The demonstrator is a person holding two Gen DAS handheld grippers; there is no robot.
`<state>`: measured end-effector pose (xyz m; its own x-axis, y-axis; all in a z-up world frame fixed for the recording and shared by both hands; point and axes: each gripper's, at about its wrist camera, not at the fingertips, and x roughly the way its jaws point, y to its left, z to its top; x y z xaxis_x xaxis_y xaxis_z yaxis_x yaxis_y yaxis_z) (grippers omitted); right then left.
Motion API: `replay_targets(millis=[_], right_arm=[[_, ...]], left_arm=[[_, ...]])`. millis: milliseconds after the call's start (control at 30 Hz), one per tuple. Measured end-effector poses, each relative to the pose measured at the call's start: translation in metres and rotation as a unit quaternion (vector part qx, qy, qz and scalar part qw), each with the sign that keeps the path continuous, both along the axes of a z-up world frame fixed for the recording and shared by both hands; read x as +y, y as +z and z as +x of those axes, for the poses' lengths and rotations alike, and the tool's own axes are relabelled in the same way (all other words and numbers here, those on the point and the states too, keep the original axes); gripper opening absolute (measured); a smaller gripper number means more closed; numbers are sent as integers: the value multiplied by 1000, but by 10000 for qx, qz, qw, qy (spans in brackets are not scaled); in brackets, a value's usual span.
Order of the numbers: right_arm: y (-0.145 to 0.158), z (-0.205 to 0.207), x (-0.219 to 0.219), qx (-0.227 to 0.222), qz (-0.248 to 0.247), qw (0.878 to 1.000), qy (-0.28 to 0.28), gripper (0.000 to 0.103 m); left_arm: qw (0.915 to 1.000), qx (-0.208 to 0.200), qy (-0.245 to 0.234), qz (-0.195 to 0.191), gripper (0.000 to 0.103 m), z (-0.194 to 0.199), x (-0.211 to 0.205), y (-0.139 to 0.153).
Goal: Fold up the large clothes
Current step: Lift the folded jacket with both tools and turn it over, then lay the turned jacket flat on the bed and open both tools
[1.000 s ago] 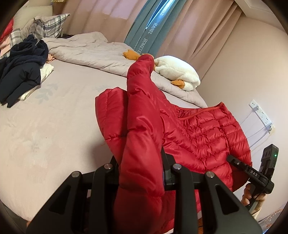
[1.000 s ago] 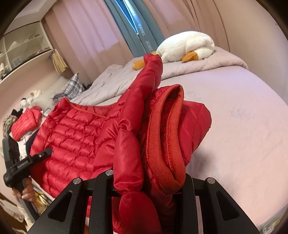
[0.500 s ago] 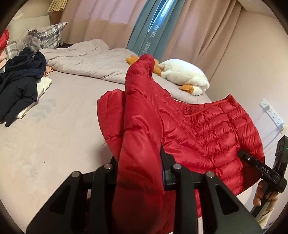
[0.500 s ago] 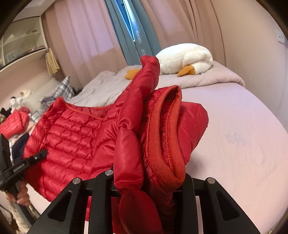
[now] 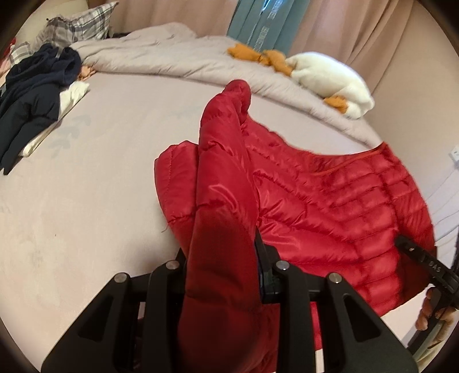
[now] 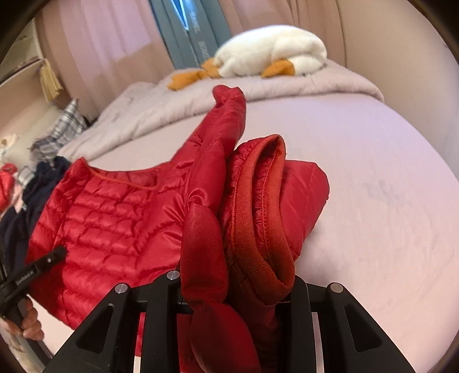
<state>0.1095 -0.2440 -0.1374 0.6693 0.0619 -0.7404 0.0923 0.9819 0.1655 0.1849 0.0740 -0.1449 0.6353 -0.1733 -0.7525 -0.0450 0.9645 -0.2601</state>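
Observation:
A red quilted puffer jacket (image 5: pixel 330 206) hangs stretched between my two grippers, low over the bed (image 5: pixel 100 178). My left gripper (image 5: pixel 226 275) is shut on one bunched side of it, with a sleeve sticking up. My right gripper (image 6: pixel 232 289) is shut on the other side, where a sleeve and the ribbed hem (image 6: pixel 258 229) fold over the jaws. The jacket also fills the right wrist view (image 6: pixel 109 218). Each gripper shows at the edge of the other's view: the right one (image 5: pixel 430 266) and the left one (image 6: pixel 31 272). The fingertips are hidden by fabric.
A dark navy garment (image 5: pixel 31 94) lies on white cloth at the bed's left. A rumpled grey duvet (image 5: pixel 178 60) and a white goose plush (image 5: pixel 330 77) lie along the far side. Plaid pillows (image 5: pixel 83 23) sit at the back left, curtains behind.
Both grippers have lowered and tilted down toward the bed with the jacket. The jacket body now hangs closer to the mattress and the upright sleeve has dropped lower.

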Motion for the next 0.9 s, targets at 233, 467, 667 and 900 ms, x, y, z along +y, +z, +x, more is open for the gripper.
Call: replay_targets(millis=[233, 467, 667, 900], right_arm=[[-19, 2, -9, 352, -67, 9991, -211, 31], [-30, -2, -15, 551, 22, 9981, -273, 39], [-30, -4, -16, 645, -70, 9969, -442, 56], [-24, -22, -18, 637, -150, 9960, -603, 65]], left_arm=[[9990, 415, 156, 24, 31, 6, 8, -28], [9979, 593, 234, 93, 39, 3, 6, -40], [9976, 577, 264, 289, 48, -11, 5, -40], [9972, 570, 372, 320, 58, -40, 11, -39]])
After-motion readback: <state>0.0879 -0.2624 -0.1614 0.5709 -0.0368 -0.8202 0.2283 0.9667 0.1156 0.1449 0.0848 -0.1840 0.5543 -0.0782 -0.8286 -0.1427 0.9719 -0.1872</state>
